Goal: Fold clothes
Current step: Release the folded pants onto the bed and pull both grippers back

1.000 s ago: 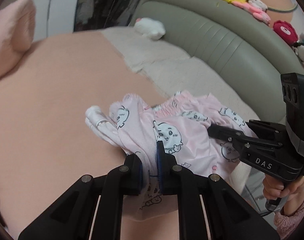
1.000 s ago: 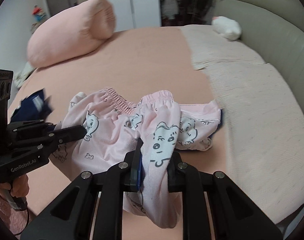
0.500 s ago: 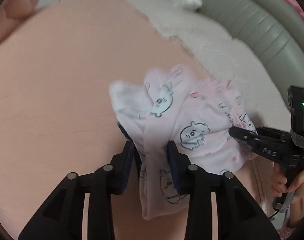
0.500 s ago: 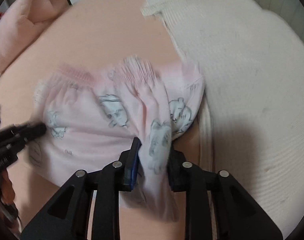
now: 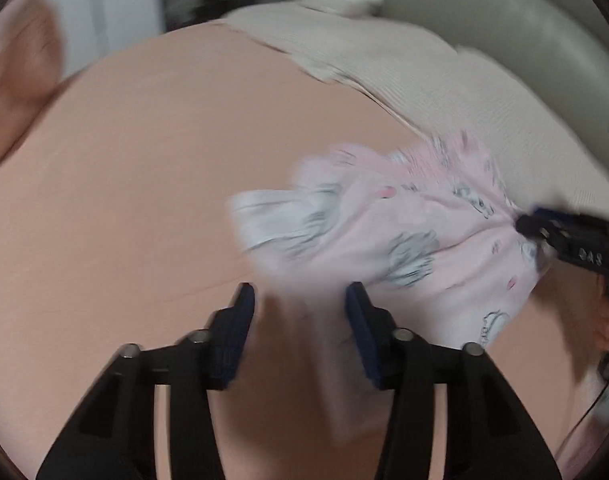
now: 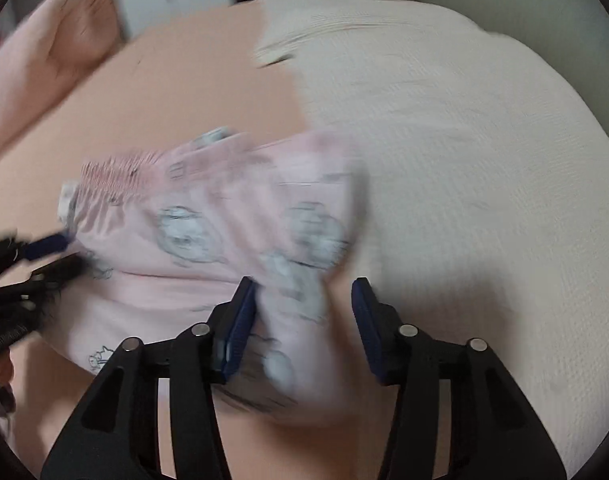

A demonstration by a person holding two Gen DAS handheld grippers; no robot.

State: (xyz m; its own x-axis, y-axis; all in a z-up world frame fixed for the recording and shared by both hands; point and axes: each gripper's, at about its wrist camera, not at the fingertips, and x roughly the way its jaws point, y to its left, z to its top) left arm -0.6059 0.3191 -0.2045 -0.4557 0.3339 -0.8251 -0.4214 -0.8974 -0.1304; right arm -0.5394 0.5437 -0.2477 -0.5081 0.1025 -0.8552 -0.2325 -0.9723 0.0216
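Pink printed shorts (image 6: pixel 208 232) lie blurred on the peach bed sheet (image 5: pixel 144 168), edging a cream knit blanket (image 6: pixel 444 140) – grey headboard (image 5: pixel 524 28) behind, pink pillow (image 6: pixel 44 52) far left; left gripper (image 5: pixel 300 300) and right gripper (image 6: pixel 304 292) both spread, released

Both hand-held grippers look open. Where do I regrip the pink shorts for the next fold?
Probably the gathered waistband of the pink shorts, from the near-left side with the left hand-held gripper. That ruched edge looks thick and raised off the sheet; blur hides finer detail.
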